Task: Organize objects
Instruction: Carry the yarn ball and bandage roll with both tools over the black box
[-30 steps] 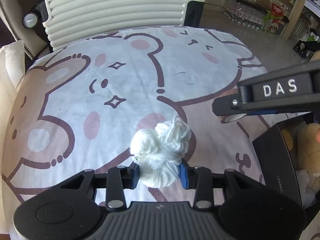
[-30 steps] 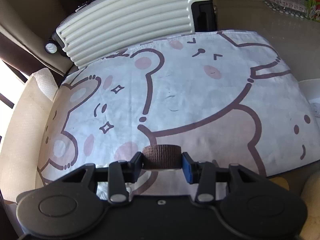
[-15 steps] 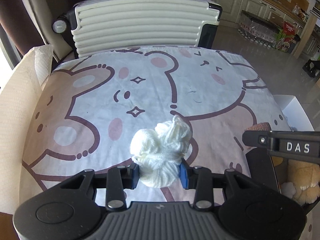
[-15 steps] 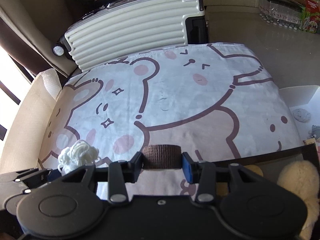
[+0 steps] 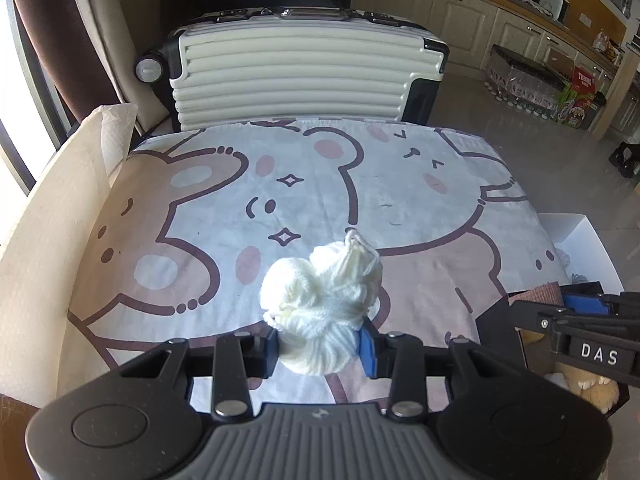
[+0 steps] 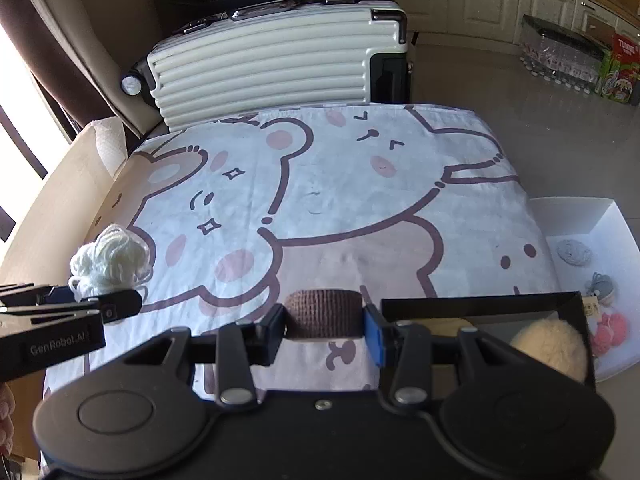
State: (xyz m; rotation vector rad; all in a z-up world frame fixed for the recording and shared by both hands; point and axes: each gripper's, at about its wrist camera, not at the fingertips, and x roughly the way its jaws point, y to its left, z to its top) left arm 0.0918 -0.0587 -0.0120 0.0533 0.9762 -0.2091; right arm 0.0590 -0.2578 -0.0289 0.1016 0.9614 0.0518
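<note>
The white yarn ball (image 5: 320, 304) is clamped between the blue pads of the left hand-held gripper (image 5: 320, 346), and it is held clear above the bear-print sheet (image 5: 304, 200) that covers the tabletop. Compared with a second ago, more of the room is taken in by both views: the whole cream suitcase (image 5: 296, 76) behind the sheet is now seen, and the sheet appears smaller and farther below. The right hand-held gripper (image 6: 324, 330), which a second ago crossed the upper right of the left view, is now seen low at that view's right edge. Its jaws are closed on a brown knitted cylinder (image 6: 323, 314), as before.

The cylinder's long axis is laid across the jaws, side to side, with its round ends against the pads. No clear long axis is shown by the yarn ball; a loose loop of strand is pointed up and away from the gripper.

The underside of the yarn ball is hidden by the jaws. A black box (image 6: 480, 306) holding a cream plush toy (image 6: 548, 346) is cut off by the gripper body. Small knitted items in a white box (image 6: 576, 216) are too small to be made out.
</note>
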